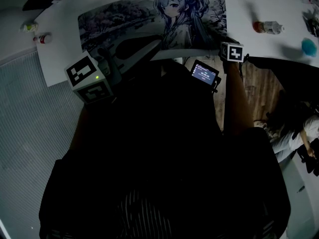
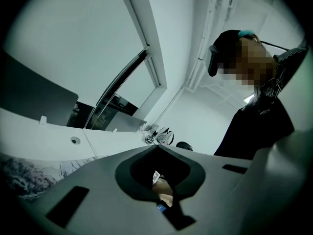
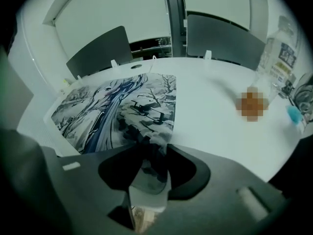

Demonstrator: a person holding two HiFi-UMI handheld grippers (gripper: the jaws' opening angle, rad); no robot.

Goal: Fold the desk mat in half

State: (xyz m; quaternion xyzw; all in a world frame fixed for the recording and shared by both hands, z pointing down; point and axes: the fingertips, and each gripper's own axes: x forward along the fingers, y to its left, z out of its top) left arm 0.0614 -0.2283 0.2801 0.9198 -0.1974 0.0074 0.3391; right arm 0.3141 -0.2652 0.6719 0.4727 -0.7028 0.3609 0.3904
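The desk mat (image 1: 149, 19), printed with a blue-haired anime figure, lies flat and unfolded on the white table (image 1: 259, 4). My right gripper (image 1: 222, 48) is at the mat's near right corner. In the right gripper view the mat (image 3: 117, 106) runs away from the jaws, and its corner lies between them. The right gripper (image 3: 149, 173) has its jaws apart and not pressing on the mat. My left gripper (image 1: 122, 54) is at the mat's near edge, left of centre, tilted up. The left gripper view shows ceiling, a strip of mat (image 2: 29, 173) and the left gripper (image 2: 157, 177), but not its jaw state.
A plastic bottle (image 1: 269, 27) and a blue object (image 1: 309, 47) lie on the table right of the mat. Two small bottles (image 1: 30, 27) sit near the table's left edge. Dark chair backs (image 3: 98, 58) stand beyond the far side. A person (image 1: 294, 128) is at the lower right.
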